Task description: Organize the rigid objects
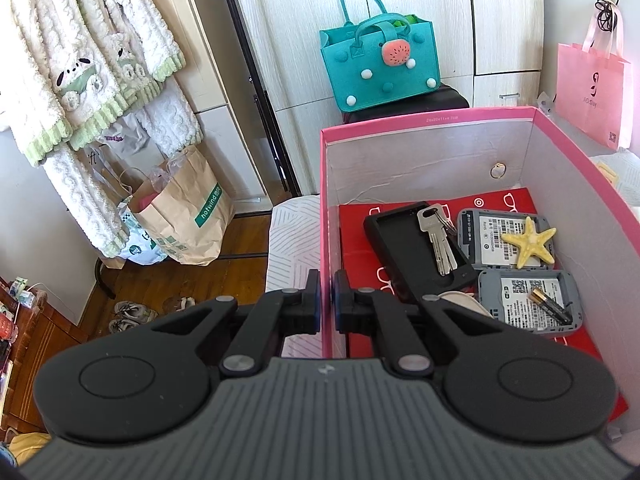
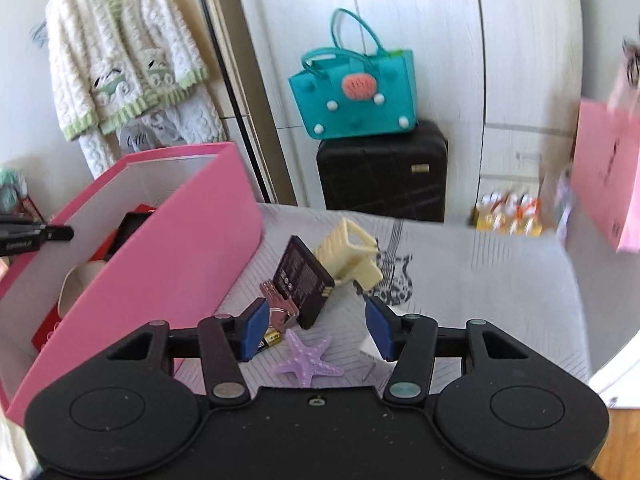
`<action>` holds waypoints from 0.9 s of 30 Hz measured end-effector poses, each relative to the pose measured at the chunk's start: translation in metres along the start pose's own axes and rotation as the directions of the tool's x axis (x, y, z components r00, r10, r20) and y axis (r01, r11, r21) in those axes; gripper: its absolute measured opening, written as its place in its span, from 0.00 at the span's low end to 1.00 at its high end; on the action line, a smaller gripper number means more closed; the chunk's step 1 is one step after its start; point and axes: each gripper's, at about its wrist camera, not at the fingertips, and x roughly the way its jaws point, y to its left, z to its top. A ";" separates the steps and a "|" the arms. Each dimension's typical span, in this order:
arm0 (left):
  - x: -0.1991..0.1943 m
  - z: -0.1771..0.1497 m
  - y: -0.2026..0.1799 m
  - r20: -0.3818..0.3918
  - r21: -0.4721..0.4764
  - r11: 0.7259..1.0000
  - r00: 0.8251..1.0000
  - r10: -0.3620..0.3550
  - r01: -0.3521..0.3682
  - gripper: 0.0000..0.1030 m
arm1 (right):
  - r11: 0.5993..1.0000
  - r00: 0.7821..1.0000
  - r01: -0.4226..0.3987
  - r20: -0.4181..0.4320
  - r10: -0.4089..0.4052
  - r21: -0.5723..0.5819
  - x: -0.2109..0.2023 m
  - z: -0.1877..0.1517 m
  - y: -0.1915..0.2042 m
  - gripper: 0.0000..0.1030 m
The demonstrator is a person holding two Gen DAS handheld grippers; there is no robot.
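My left gripper is shut on the left wall of the pink box. The box holds a black case, keys, two grey devices, a yellow starfish and an AA battery. My right gripper stands open above the bed, right of the pink box, with nothing pressed between its pads. Below and ahead of it lie a purple starfish, a black battery pack, a cream hair clip, a key bunch and a small battery.
A teal felt bag sits on a black suitcase beyond the bed. A pink paper bag hangs at the right. Fleece clothes and paper bags stand left, over the wooden floor.
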 end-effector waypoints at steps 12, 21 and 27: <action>-0.001 0.000 0.002 0.001 -0.008 1.000 1.000 -0.005 0.005 0.05 | 0.995 0.998 -0.063 0.003 0.063 0.072 0.054 -0.005 -0.002 0.15; -0.002 -0.001 0.001 0.016 -0.003 1.000 1.000 -0.001 0.001 0.05 | 0.996 0.996 -0.084 0.022 0.085 -0.043 0.026 -0.010 0.027 0.11; -0.003 -0.001 0.001 0.022 -0.003 1.000 1.000 0.002 -0.002 0.05 | 0.994 0.996 -0.077 0.032 0.079 -0.075 0.029 -0.007 0.037 0.20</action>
